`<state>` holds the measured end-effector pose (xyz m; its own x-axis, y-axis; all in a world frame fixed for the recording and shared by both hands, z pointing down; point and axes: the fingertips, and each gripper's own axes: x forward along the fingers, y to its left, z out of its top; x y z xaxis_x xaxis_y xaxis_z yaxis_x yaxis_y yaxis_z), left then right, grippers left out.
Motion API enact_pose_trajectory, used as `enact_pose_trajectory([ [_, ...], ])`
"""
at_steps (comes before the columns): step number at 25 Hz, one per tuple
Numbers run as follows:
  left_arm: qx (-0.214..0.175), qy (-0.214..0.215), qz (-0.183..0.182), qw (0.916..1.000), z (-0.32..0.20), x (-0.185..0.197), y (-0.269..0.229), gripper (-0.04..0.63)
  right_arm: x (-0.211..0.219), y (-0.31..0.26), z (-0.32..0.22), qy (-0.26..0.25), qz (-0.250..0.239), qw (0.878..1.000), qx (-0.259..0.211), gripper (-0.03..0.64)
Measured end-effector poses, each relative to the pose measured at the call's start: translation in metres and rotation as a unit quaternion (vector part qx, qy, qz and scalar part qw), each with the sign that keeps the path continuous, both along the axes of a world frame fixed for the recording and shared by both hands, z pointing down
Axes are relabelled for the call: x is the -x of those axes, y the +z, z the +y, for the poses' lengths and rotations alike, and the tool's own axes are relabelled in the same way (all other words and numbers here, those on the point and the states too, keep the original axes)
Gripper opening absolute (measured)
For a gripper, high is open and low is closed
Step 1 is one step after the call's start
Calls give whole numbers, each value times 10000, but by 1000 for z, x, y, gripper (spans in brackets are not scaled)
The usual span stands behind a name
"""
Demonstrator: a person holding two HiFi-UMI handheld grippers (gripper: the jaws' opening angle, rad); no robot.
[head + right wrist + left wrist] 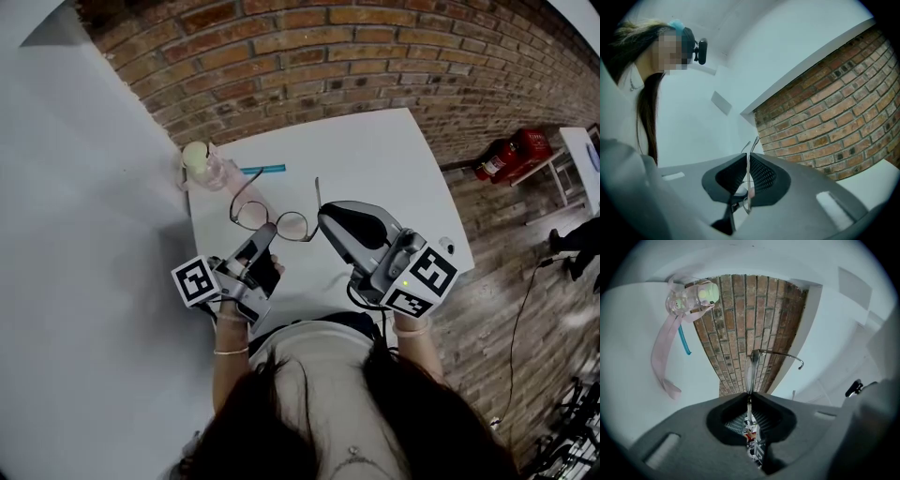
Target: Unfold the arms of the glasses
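Observation:
Thin wire-framed glasses (272, 221) are held just above the white table (375, 159) in the head view. My left gripper (266, 234) is shut on the frame by the lenses. In the left gripper view one lens (750, 372) stands edge-on above the jaws and one arm (783, 354) sticks out to the right. My right gripper (323, 221) is shut on the other arm near its hinge; that arm (317, 199) points away from me. In the right gripper view the thin wire (753, 143) pokes out above the closed jaws.
A clear pinkish bottle (202, 165) with a pale lid and a strap stands at the table's far left corner, with a teal stick (263, 170) beside it. A brick wall lies beyond the table. Red fire extinguishers (511, 154) sit on the wooden floor to the right.

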<state>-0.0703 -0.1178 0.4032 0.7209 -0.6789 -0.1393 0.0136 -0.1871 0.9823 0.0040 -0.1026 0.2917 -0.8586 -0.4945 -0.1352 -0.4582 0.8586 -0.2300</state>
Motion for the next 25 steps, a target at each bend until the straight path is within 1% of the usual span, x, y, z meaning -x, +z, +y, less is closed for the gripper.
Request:
enact_pose_trajectory([
  [7,35,-89,-90,9999,-1,2,4,23,4,3,4,-91,86,9999,-39,28],
  [13,43,-155,-82,9998,-3,6,5,21,3,0,5,-113,0,9999,-46,28],
  [20,46,-228,-46,9997,-4,11,4,21,-6,1,-1,99,12,9999,-20,25],
  [21,46,-230,-38,9997,-4,12,4,21,-7,2,-2,162,41,9999,-11,23],
  [22,39,-231,-29,9997,-4,12,4,21,-9,3,-4,232,79,9997,-4,6],
  [25,10,-221,2,9998,-2,13,2,21,-13,8,-6,410,198,9990,14,6],
])
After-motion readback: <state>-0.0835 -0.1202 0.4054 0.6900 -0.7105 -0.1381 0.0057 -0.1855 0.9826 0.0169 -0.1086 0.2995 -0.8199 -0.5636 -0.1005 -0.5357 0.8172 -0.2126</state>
